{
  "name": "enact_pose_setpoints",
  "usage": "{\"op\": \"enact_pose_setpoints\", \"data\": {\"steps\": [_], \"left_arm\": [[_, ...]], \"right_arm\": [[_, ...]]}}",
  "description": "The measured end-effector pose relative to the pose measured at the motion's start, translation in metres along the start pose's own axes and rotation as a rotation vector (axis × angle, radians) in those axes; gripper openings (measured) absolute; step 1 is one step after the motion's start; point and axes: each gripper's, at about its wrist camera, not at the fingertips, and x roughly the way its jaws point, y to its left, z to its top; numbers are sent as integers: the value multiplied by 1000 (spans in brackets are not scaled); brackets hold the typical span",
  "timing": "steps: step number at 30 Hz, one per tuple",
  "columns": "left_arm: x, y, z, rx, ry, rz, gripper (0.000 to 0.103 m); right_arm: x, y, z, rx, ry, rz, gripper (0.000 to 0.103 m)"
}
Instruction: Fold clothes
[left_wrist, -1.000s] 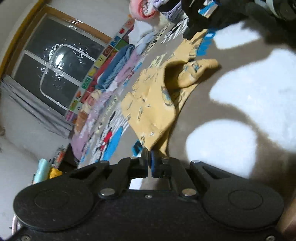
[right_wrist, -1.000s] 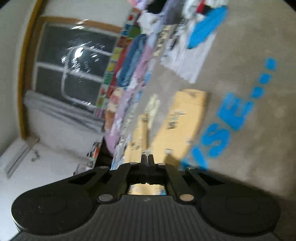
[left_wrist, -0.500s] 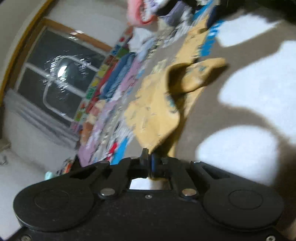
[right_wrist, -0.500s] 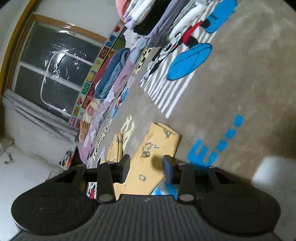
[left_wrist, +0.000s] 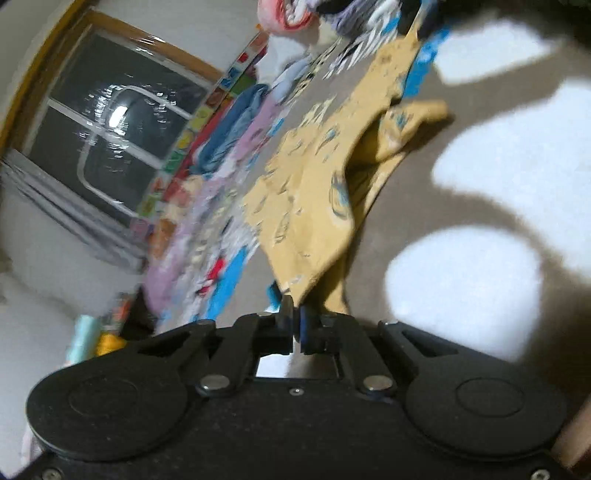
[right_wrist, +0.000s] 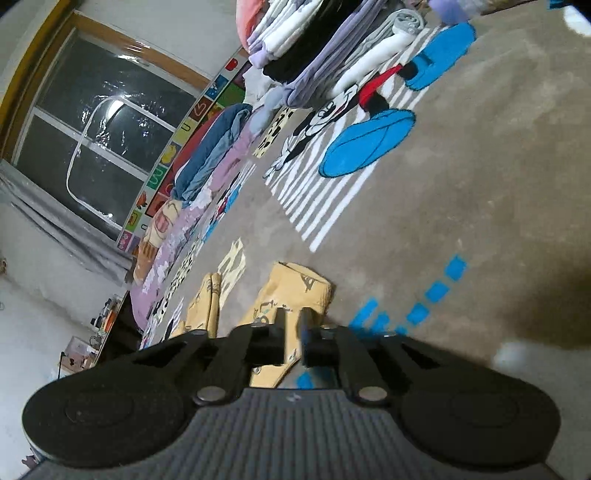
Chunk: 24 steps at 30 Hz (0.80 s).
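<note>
Pinched between the nearly closed fingers of the left gripper (left_wrist: 294, 320) is a lower corner of the yellow printed garment (left_wrist: 314, 192), as seen from the left wrist. From that corner the cloth is drawn up and away across the grey-brown carpet (left_wrist: 480, 177), with one fold lifted into a pocket and a flap lying out to the right. Bright patches of light and dark shadows are cast over the carpet beside it. A row of folded clothes (left_wrist: 229, 144) is laid along the coloured mat border under the dark window (left_wrist: 110, 125); this view is partly blurred.

From the right wrist, the right gripper (right_wrist: 291, 325) is seen with its jaws parted by a narrow gap and nothing clamped between them. The yellow printed garment (right_wrist: 291, 291) is spread on the carpet (right_wrist: 461, 166) directly past the fingertips, one end folded square, and a narrower yellow strip is laid just to its left. Whether the fingertips touch the cloth cannot be told. Blue lettering is printed on the carpet to the right of the garment. A stack of folded clothes (right_wrist: 314, 40) is piled at the far end, over a cartoon mouse print (right_wrist: 332, 114) with blue shoes.
</note>
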Motion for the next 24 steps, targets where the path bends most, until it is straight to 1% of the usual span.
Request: {"op": "enact_pose_setpoints", "data": {"steps": [1, 2, 4, 5, 6, 7, 8, 10, 12, 13, 14, 15, 16, 18, 20, 21, 23, 24], "left_arm": [[-4, 9, 0, -26, 4, -48, 2], [-8, 21, -2, -71, 9, -94, 4], [-13, 47, -5, -171, 11, -177, 13], [-16, 61, -7, -224, 7, -211, 16], [-16, 73, -9, -289, 2, -220, 23], [-15, 85, -11, -356, -4, -225, 26], [-15, 97, -13, -423, -9, -229, 26], [-7, 122, -20, -573, -6, -209, 26], [1, 135, -23, -678, 3, -210, 26], [8, 138, -21, -702, -3, -225, 26], [13, 138, -18, -709, -8, -239, 26], [17, 134, -15, -706, -10, -255, 26], [22, 130, -11, -701, -10, -272, 26], [27, 120, -7, -692, -5, -315, 26], [30, 110, -4, -658, -4, -366, 26], [31, 104, -3, -632, 9, -386, 26], [33, 89, -3, -577, 39, -421, 26], [34, 85, -4, -562, 44, -420, 26]], "right_arm": [[0, 0, -1, 10, 11, 8, 25], [1, -1, -1, 20, 21, 16, 27], [1, -1, -2, 41, 43, 32, 35], [2, -1, -3, 51, 54, 41, 35], [2, -2, -4, 61, 64, 49, 35], [2, -2, -4, 72, 75, 57, 35], [3, -2, -5, 82, 86, 65, 35], [3, -3, -6, 102, 107, 81, 34], [4, -3, -7, 123, 129, 97, 33], [5, -4, -7, 132, 133, 102, 27], [8, -4, -8, 132, 121, 98, 22], [10, -4, -8, 118, 109, 91, 9], [13, -4, -9, 104, 97, 84, 0], [16, -4, -11, 77, 73, 74, 1], [12, 1, -8, 50, 48, 81, 2], [10, 4, -7, 37, 35, 85, 3], [6, 5, 1, 34, 11, 103, 3], [5, 5, 6, 37, 6, 111, 3]]}}
